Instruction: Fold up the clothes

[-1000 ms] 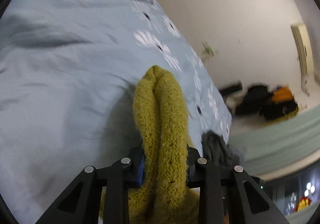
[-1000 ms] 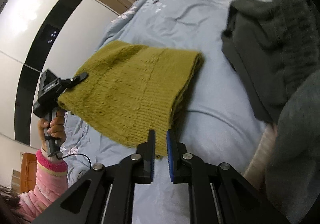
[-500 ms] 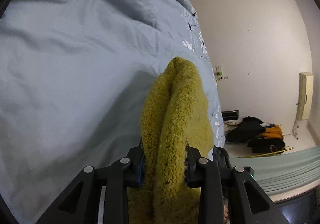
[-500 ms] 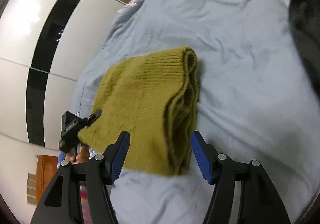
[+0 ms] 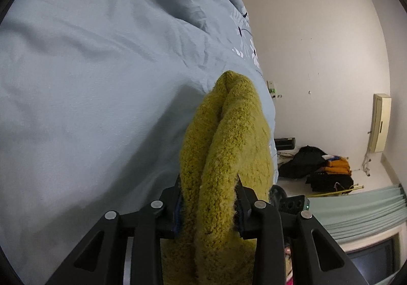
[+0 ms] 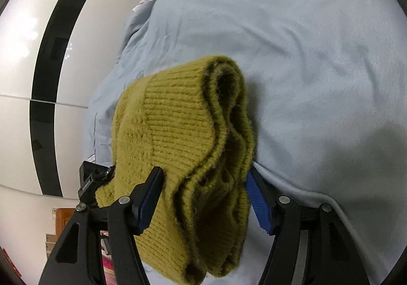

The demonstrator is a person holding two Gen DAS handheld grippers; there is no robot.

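Left claw (image 5: 208,205): clamped on a folded edge of the olive-yellow knit sweater (image 5: 226,147), which rises as a doubled ridge straight ahead between the fingers. Pale blue bed cover (image 5: 89,81) fills everything left of the claw. Only this view shows the room to the claw's right: white wall, dark and orange clothes pile (image 5: 320,168) on the floor, green curtain (image 5: 361,208).

Right claw (image 6: 204,196): spread wide, blue pads either side of the sweater's layered end (image 6: 178,132), not pinching. Sweater hangs over the bed cover (image 6: 305,56), blocking the ground ahead. Left of this claw: the other gripper's black body (image 6: 89,183), glossy white-and-black wardrobe (image 6: 38,56).
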